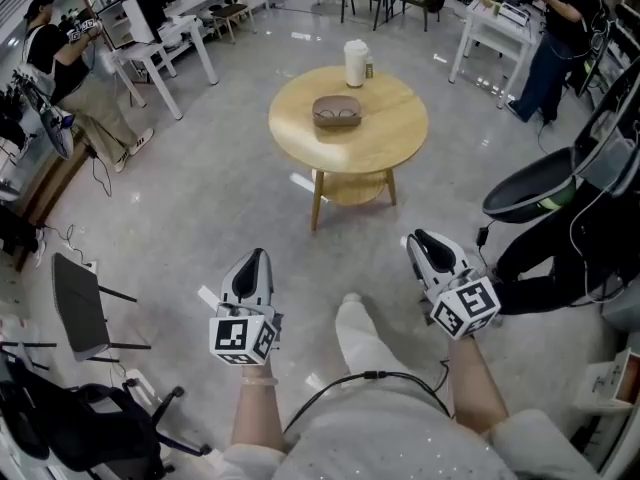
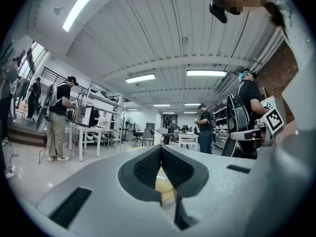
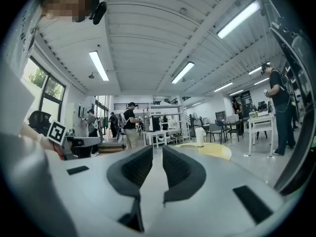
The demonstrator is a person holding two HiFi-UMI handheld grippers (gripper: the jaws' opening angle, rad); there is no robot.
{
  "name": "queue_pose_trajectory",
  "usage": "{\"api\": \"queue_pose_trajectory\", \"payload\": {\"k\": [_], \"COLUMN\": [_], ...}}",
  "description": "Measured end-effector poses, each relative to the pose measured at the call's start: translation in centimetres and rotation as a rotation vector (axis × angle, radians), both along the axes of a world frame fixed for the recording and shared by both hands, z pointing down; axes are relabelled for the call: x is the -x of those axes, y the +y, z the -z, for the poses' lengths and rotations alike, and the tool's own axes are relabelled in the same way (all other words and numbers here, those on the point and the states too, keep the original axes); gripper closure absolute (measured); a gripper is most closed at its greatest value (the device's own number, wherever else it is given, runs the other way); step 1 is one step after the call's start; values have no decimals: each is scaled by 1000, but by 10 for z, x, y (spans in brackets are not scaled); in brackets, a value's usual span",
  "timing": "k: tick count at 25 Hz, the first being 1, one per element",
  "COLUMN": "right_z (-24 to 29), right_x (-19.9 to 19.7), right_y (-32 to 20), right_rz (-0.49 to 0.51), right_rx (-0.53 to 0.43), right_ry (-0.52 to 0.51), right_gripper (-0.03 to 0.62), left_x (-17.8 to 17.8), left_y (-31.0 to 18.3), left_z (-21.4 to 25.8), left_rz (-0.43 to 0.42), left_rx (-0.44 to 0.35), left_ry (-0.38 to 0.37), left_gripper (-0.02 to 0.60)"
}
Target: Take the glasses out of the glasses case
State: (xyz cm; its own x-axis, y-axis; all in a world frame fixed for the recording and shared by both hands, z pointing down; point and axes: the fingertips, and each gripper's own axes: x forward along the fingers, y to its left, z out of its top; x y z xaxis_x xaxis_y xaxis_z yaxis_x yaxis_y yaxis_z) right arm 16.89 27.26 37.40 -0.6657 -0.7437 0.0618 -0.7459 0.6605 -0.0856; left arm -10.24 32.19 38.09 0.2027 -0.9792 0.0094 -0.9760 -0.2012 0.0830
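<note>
A brown glasses case (image 1: 337, 112) lies open on the round wooden table (image 1: 390, 143), with glasses resting in it. The table stands well ahead of both grippers, across bare floor. My left gripper (image 1: 258, 255) is held low at the left, pointing toward the table; in the left gripper view (image 2: 160, 149) its jaws meet, shut and empty. My right gripper (image 1: 416, 238) is held at the right; in the right gripper view (image 3: 157, 152) a narrow gap shows between the pads, with nothing in it. There the table (image 3: 207, 151) appears as a far yellow disc.
A white jug (image 1: 355, 63) stands at the table's far edge, next to a small jar. A black folding chair (image 1: 80, 308) is at the left and a black office chair (image 1: 545, 183) at the right. White desks and people line the room's edges. A cable trails on the floor.
</note>
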Motion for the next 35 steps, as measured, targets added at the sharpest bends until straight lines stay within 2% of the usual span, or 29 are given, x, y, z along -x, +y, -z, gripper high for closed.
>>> {"api": "queue_pose_trajectory", "payload": {"k": [6, 19, 30, 35], "right_z": [-3, -15, -30, -35], "right_x": [15, 34, 38, 39], "right_y": [-58, -188, -263, -283], "right_rz": [8, 28, 34, 44], "right_rx": [22, 71, 115, 126], "right_ry": [-46, -48, -48, -50], "right_gripper": [510, 487, 480, 478], "left_x": [15, 29, 34, 25], "left_y": [-50, -177, -255, -279], "left_z": [8, -1, -14, -17], "left_rz": [-1, -6, 4, -15], "left_rx": [-13, 9, 35, 41], "left_ry": [12, 22, 34, 29], "left_gripper": [577, 577, 577, 577]}}
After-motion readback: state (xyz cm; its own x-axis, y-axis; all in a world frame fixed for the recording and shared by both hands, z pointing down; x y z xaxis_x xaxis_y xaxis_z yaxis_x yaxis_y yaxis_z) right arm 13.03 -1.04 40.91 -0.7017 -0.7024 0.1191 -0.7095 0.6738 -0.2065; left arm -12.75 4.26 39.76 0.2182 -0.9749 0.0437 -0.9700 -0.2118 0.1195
